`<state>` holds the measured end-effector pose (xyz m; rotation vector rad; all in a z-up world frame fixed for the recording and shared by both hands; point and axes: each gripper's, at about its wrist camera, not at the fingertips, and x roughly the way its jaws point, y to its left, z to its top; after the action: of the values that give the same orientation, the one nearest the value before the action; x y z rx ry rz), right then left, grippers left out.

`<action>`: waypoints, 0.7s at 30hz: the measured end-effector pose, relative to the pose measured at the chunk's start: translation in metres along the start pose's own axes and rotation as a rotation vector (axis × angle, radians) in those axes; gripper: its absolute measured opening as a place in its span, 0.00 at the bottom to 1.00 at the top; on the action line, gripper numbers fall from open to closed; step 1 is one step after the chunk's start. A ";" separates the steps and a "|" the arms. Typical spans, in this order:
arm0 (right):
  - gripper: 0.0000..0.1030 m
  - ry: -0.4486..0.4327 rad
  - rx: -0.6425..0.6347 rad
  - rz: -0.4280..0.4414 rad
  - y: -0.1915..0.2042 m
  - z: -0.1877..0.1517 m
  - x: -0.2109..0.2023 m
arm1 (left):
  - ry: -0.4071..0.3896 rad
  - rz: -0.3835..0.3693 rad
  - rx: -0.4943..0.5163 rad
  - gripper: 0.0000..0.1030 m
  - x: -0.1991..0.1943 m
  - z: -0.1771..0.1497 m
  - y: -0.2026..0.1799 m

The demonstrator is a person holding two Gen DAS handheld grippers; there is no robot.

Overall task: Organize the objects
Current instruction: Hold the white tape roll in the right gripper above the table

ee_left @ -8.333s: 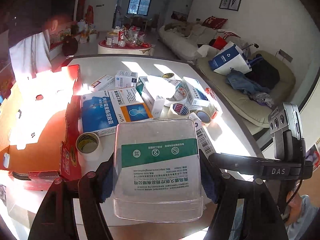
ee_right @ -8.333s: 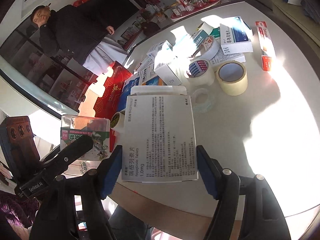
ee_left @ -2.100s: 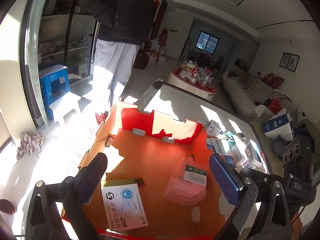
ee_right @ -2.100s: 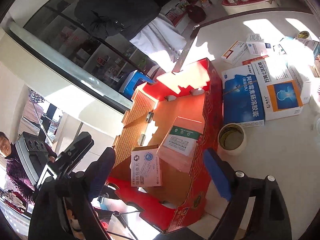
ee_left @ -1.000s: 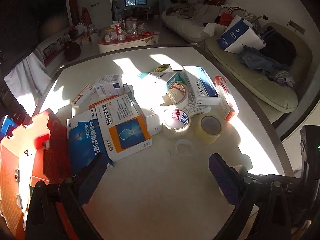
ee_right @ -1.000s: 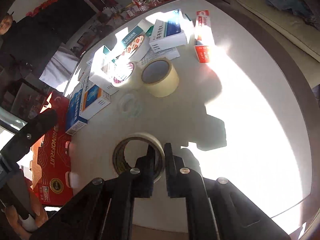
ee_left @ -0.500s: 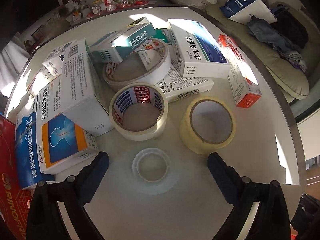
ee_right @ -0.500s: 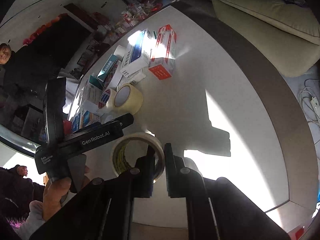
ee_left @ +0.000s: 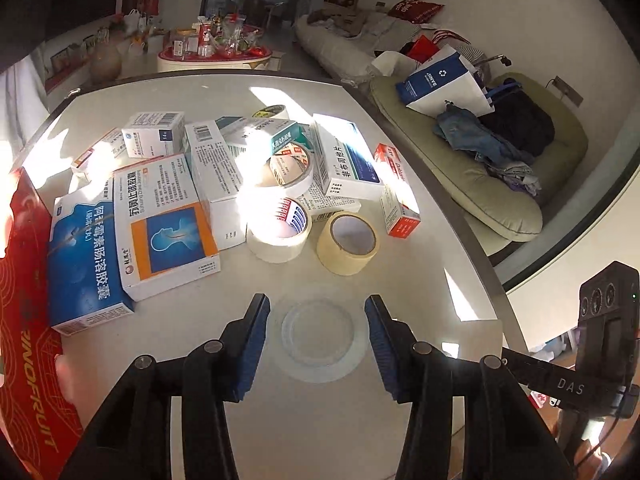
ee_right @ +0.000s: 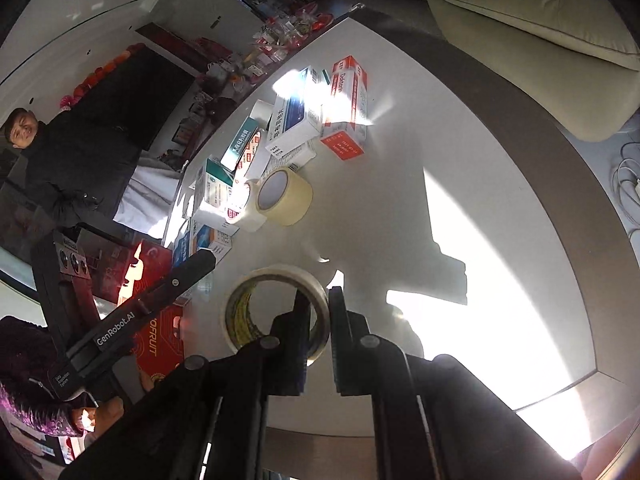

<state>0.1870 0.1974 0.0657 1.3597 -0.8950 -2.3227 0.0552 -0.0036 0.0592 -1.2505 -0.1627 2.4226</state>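
Note:
In the left wrist view my left gripper is open, its blue pads on either side of a clear tape roll lying flat on the white table. Beyond it lie a beige tape roll, a white printed tape roll and several medicine boxes. In the right wrist view my right gripper is shut on the rim of a clear tape roll with a yellow core, held above the table. The left gripper's arm shows at left.
A red cardboard box stands at the table's left edge. The table's right edge borders a sofa with clothes and a bag. A person in dark clothes stands beyond the table.
The left gripper has come down low and close around the clear tape roll, and its jaws have narrowed. The right gripper keeps hold of its tape roll and has shifted slightly.

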 end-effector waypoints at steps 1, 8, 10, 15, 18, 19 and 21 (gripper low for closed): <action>0.09 0.005 0.000 0.014 0.002 -0.002 0.001 | -0.015 -0.005 -0.004 0.51 -0.012 -0.004 0.002; 0.09 0.058 0.046 0.124 0.013 -0.017 0.011 | -0.042 0.117 -0.053 0.51 -0.051 -0.028 0.018; 0.09 0.074 0.060 0.136 0.015 -0.021 0.014 | -0.037 0.185 -0.036 0.51 -0.053 -0.033 0.021; 0.09 0.091 0.062 0.139 0.021 -0.026 0.015 | -0.069 0.280 0.012 0.51 -0.060 -0.038 0.023; 0.09 0.092 0.053 0.132 0.024 -0.028 0.013 | -0.082 0.294 0.023 0.51 -0.063 -0.038 0.023; 0.09 0.092 0.050 0.128 0.025 -0.028 0.012 | -0.089 0.292 0.023 0.51 -0.065 -0.038 0.024; 0.09 0.093 0.046 0.123 0.027 -0.028 0.012 | -0.099 0.292 0.027 0.51 -0.067 -0.038 0.023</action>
<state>0.2042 0.1603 0.0651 1.3779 -0.9806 -2.1415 0.1127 -0.0552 0.0808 -1.2148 0.0278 2.7268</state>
